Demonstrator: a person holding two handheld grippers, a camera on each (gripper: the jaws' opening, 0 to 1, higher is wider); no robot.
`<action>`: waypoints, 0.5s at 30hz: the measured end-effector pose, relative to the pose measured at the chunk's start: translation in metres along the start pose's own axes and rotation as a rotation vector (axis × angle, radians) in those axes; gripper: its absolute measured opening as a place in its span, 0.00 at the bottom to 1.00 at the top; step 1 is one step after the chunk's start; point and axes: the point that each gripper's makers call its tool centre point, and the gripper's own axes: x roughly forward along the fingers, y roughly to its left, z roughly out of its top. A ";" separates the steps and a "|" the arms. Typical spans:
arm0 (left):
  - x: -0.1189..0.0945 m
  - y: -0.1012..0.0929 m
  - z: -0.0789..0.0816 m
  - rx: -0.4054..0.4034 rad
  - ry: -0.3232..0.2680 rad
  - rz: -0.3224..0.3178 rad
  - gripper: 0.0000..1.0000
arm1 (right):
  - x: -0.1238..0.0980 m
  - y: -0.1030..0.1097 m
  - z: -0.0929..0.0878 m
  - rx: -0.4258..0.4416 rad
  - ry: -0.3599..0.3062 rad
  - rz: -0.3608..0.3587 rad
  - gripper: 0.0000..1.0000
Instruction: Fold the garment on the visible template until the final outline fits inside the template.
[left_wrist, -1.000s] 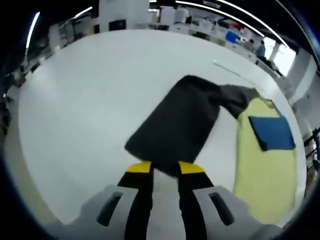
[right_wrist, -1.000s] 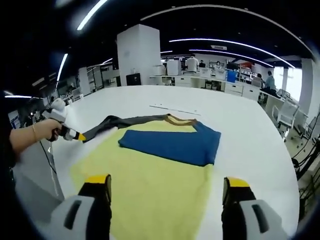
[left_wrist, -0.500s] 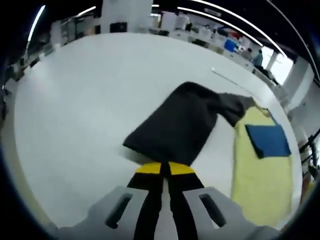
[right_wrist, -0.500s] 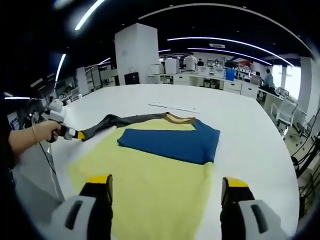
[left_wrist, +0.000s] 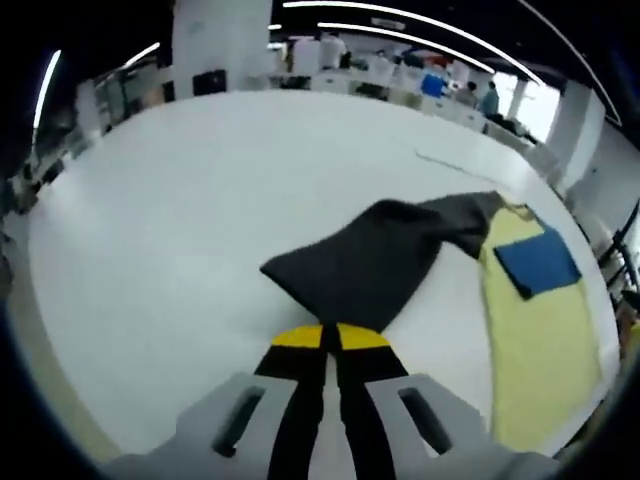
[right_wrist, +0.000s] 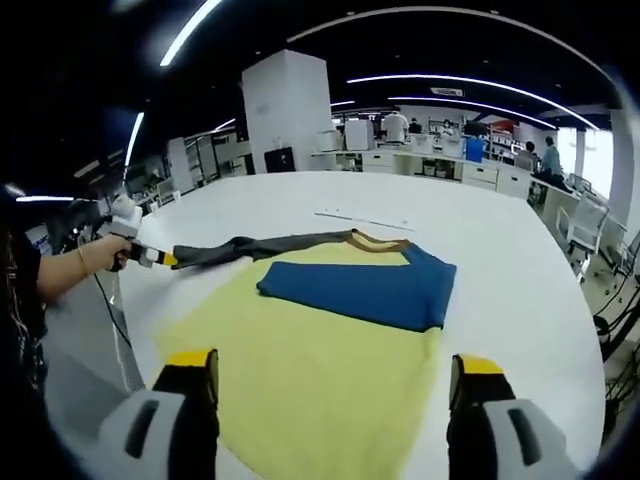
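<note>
A yellow garment (right_wrist: 310, 370) lies flat on the white table (right_wrist: 500, 250), with a blue sleeve (right_wrist: 365, 290) folded across its upper part. Its dark grey sleeve (left_wrist: 365, 260) stretches out to the side. My left gripper (left_wrist: 323, 337) is shut on the cuff end of that grey sleeve (right_wrist: 255, 246); in the right gripper view this left gripper (right_wrist: 150, 257) is held by a hand at the far left, lifting the sleeve a little off the table. My right gripper (right_wrist: 330, 365) hovers open above the garment's near hem with nothing between its fingers.
A thin strip (right_wrist: 355, 220) lies on the table beyond the collar. A hand and forearm (right_wrist: 75, 270) reach in from the left. White pillar (right_wrist: 290, 110), desks and people stand far behind. The table edge runs near the left.
The left gripper has closed on the grey sleeve's cuff and lifted it, pulling the sleeve out straighter. The right gripper has stayed open, almost still.
</note>
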 end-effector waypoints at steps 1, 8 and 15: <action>0.001 0.003 0.001 0.016 0.000 -0.001 0.00 | -0.001 -0.001 0.000 -0.004 0.003 -0.006 0.99; 0.007 0.014 0.003 0.111 0.025 -0.025 0.00 | -0.005 -0.006 0.003 0.003 -0.004 -0.027 0.99; 0.012 0.025 0.006 0.167 0.035 -0.039 0.00 | -0.009 -0.009 -0.001 -0.006 0.013 -0.043 0.99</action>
